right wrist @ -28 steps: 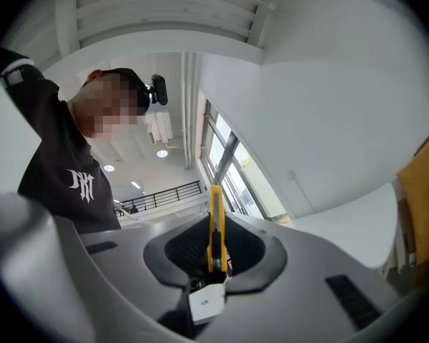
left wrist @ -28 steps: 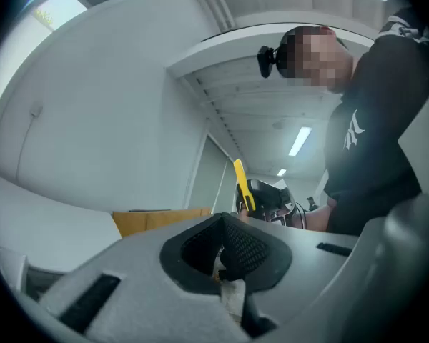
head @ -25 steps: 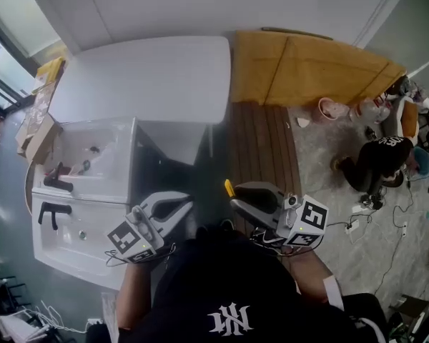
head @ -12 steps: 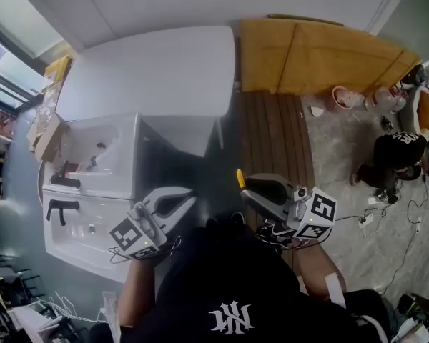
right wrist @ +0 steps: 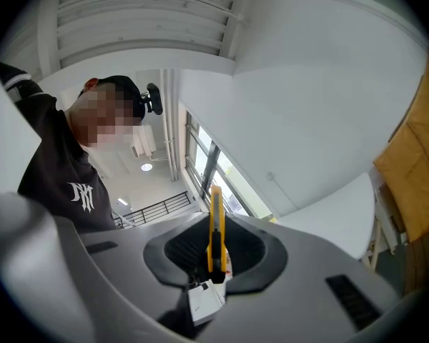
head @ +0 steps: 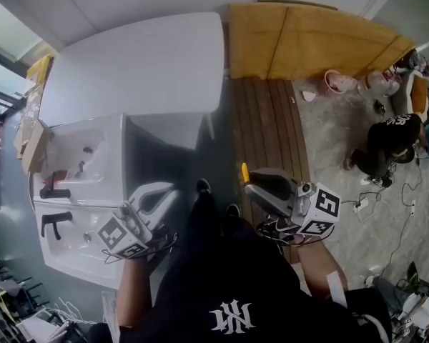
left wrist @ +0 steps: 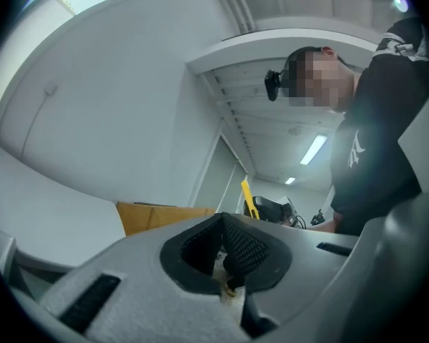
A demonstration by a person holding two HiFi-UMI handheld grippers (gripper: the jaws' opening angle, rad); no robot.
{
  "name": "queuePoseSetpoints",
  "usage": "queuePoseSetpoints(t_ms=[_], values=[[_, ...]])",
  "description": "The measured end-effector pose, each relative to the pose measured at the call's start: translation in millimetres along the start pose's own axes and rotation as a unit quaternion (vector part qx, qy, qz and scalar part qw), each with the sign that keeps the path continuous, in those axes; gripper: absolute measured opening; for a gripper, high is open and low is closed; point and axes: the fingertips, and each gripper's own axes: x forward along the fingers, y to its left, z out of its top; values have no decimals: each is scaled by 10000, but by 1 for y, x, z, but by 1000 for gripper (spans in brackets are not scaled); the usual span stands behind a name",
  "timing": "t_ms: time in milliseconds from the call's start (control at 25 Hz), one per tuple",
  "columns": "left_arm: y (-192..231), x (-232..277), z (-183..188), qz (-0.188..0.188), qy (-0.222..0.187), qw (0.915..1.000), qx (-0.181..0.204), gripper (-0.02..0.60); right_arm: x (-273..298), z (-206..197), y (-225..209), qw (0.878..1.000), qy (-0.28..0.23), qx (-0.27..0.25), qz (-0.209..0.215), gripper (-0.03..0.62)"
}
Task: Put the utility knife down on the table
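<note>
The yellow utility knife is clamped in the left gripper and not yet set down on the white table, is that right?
Not the left: the right gripper view shows the yellow utility knife clamped in the right gripper, not yet set down on the white table. The left gripper is shut on nothing.

A messy workroom: white sinks [head: 82,145] with black taps [head: 55,221], brown cardboard [head: 307,41], loose cables [head: 363,204] on a grey floor [head: 329,131].
</note>
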Motion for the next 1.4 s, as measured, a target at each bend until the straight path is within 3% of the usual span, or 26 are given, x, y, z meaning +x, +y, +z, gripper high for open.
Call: queuePoseSetpoints(t_ms=[200, 320, 480, 600, 760, 920, 1000, 1080, 1200, 1400], values=[[50, 13, 14, -252, -242, 9991, -260, 2, 37, 9, -28, 9995, 232, -60, -203, 55], [87, 11, 27, -396, -294, 9987, -162, 2, 75, 18, -49, 9988, 401, -135, -253, 55], [133, 4, 44, -438, -379, 9982, -126, 2, 122, 30, -78, 9984, 434, -138, -345, 55], [163, -5, 52, -427, -572, 9968, -361, 2, 153, 30, -94, 9980, 493, -83, -376, 54], [192, -11, 38, -392, -359, 9972, -524, 2, 181, 27, -111, 9973, 651, -83, -334, 54], [207, -1, 44, -438, -466, 9959, -635, 2, 196, 31, -137, 9969, 731, 16, -274, 54], [222, 8, 37, -267, -293, 9974, -596, 2, 201, 35, -154, 9969, 757, 49, -199, 55], [240, 21, 38, -15, -304, 9972, -688, 2, 205, 40, -173, 9966, 818, 72, -102, 54], [257, 49, 45, 79, -359, 9959, -822, 2, 206, 56, -204, 9963, 855, 110, 37, 54], [297, 107, 46, 163, 94, 9970, -756, 2, 203, 101, -262, 9968, 757, 171, 215, 55]])
